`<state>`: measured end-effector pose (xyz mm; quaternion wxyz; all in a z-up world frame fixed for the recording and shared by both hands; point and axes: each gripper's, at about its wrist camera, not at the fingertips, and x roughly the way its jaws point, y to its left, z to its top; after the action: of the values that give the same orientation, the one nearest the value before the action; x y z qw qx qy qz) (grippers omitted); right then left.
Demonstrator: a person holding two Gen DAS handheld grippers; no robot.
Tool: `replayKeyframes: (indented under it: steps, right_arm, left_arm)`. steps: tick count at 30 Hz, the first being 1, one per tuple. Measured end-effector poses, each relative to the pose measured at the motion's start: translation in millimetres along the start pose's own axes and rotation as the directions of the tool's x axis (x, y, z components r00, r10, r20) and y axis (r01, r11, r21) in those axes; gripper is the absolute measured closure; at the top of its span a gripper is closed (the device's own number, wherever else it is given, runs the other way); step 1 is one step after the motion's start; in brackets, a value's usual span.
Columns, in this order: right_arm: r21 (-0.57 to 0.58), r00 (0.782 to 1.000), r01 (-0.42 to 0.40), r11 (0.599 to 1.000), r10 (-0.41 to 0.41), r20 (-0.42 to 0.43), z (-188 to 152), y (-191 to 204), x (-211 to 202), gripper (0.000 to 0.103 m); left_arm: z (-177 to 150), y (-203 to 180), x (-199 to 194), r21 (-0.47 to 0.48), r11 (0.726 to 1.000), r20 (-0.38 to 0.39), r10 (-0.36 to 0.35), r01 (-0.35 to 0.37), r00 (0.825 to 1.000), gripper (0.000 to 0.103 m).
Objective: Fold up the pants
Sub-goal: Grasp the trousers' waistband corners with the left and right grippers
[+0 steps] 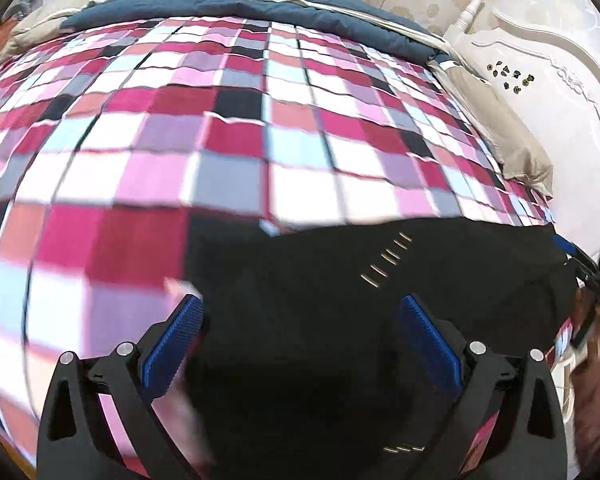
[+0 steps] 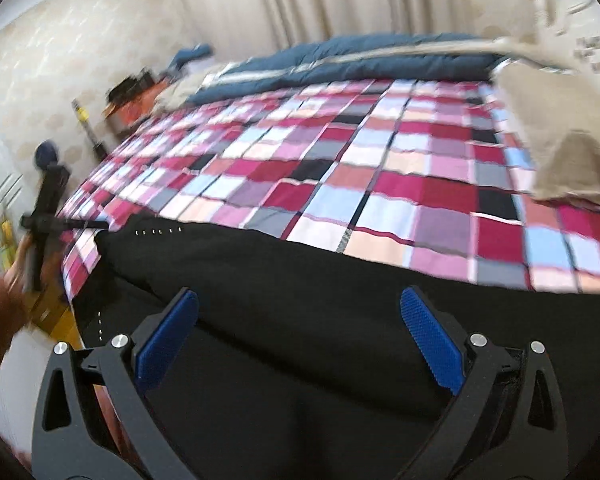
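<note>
Black pants [image 1: 340, 300] lie spread along the near edge of a bed with a plaid cover [image 1: 220, 128]. A row of small metal studs [image 1: 384, 260] marks the cloth. My left gripper [image 1: 300, 304] hovers open over the pants, blue pads wide apart, nothing between them. In the right wrist view the pants [image 2: 300, 300] stretch across the foreground and my right gripper [image 2: 300, 300] is open above them, holding nothing. The other gripper [image 2: 46, 208], held in a hand, shows at the far left of that view. The right gripper's edge [image 1: 592, 276] shows at the far right of the left wrist view.
A blue duvet [image 1: 240, 0] is bunched at the far side of the bed, and a beige pillow [image 2: 560, 136] lies to the right. A white headboard [image 1: 560, 80] stands on the right, curtains [image 2: 300, 0] behind, and a cluttered orange stand [image 2: 132, 100] at the left wall.
</note>
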<state>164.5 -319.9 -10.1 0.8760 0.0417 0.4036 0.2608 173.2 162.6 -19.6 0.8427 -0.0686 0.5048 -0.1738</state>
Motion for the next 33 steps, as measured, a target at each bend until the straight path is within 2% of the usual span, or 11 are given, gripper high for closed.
replayKeyframes:
  steps: [5, 8, 11, 13, 15, 18, 20, 23, 25, 29, 33]
  right_arm:
    - [0.025, 0.991, -0.093, 0.995, 0.095, -0.093, 23.2, -40.4, 40.2, 0.002]
    - [0.050, 0.983, -0.118, 0.992, 0.123, -0.134, 31.6, -56.0, 59.3, 0.002]
    - [0.040, 0.976, -0.131, 0.991, 0.136, -0.170, 37.2, -63.8, 71.1, 0.002]
    - [0.031, 0.968, -0.156, 0.987, 0.159, -0.192, 39.6, -65.5, 75.4, 0.002]
    - [0.016, 0.963, -0.168, 0.986, 0.167, -0.210, 42.4, -65.2, 77.7, 0.002]
    - [0.005, 0.948, -0.209, 0.978, 0.204, -0.246, 45.8, -65.3, 82.4, 0.002]
    - [0.004, 0.938, -0.226, 0.974, 0.218, -0.270, 46.5, -64.7, 86.4, 0.002]
    - [-0.011, 0.926, -0.229, 0.973, 0.214, -0.311, 47.9, -61.5, 93.3, 0.002]
    - [-0.028, 0.923, -0.227, 0.974, 0.206, -0.326, 49.9, -59.2, 95.7, 0.002]
    - [-0.030, 0.918, -0.236, 0.971, 0.213, -0.336, 55.8, -58.5, 100.6, 0.002]
    - [-0.040, 0.900, -0.238, 0.970, 0.205, -0.386, 54.0, -55.0, 111.8, 0.002]
  left_arm:
    - [26.7, 38.4, 28.8, 0.020, 1.000, -0.064, -0.015, 0.016, 0.998, 0.004]
    - [29.3, 51.2, 44.3, -0.016, 0.991, -0.127, -0.134, 0.133, 0.983, 0.004]
    - [24.0, 48.5, 41.7, 0.029, 0.982, -0.122, -0.184, 0.189, 0.975, 0.004]
    - [17.4, 51.5, 36.1, 0.009, 0.966, -0.122, -0.255, 0.258, 0.959, 0.004]
    - [6.4, 54.3, 30.7, -0.015, 0.933, -0.138, -0.359, 0.361, 0.923, 0.004]
    - [-3.4, 57.1, 31.4, -0.007, 0.920, -0.132, -0.389, 0.392, 0.912, 0.004]
    - [-1.1, 64.7, 34.8, -0.069, 0.905, -0.113, -0.426, 0.420, 0.898, 0.004]
    - [13.8, 82.9, 42.0, -0.242, 0.843, -0.095, -0.514, 0.481, 0.853, 0.004]
    - [15.6, 87.3, 43.0, -0.285, 0.810, -0.065, -0.549, 0.512, 0.833, 0.005]
    - [11.2, 73.8, 41.1, -0.217, 0.823, -0.086, -0.552, 0.525, 0.830, 0.005]
    - [12.0, 66.8, 45.5, -0.215, 0.820, -0.097, -0.558, 0.530, 0.824, 0.005]
